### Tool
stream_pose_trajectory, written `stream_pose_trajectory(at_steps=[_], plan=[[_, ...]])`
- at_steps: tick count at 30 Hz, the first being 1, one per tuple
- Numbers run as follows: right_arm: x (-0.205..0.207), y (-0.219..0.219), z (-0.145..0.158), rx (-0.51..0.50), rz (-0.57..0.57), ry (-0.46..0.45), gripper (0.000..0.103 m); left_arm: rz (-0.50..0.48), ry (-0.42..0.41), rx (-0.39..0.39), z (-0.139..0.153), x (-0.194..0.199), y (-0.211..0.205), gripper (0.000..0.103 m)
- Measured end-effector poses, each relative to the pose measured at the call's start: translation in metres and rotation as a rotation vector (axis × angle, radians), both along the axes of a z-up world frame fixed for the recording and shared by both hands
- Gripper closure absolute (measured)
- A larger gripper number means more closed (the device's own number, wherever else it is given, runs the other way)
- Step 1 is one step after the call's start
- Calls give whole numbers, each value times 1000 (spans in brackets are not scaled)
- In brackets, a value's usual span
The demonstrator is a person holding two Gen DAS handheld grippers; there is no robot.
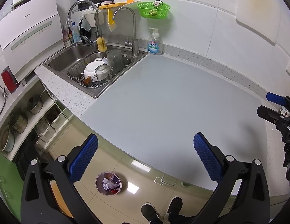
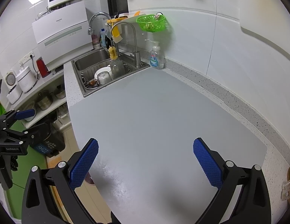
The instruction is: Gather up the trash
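1. Left gripper and right gripper both gape wide, holding nothing
2. One round trash bin sits on the floor under the left gripper, beside its left finger; the crumpled scraps inside look light and soft
3. No loose trash ahead on the grey mat
4. One small packet, perhaps litter, lies right of the right gripper; pinch its edge

Speckled countertop carries grey mat; soap bottle stands by sink.
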State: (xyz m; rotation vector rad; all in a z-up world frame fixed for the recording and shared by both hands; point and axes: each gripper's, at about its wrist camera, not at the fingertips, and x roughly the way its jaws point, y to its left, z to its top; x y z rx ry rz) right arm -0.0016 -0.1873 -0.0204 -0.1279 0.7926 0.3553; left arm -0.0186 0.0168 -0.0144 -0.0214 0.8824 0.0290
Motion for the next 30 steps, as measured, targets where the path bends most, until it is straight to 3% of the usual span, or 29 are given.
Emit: stream_pose_trajectory(at_steps=[30], plan=[[2,5,-1,-4,17,3,6,3,0,3,1,4,2,3]])
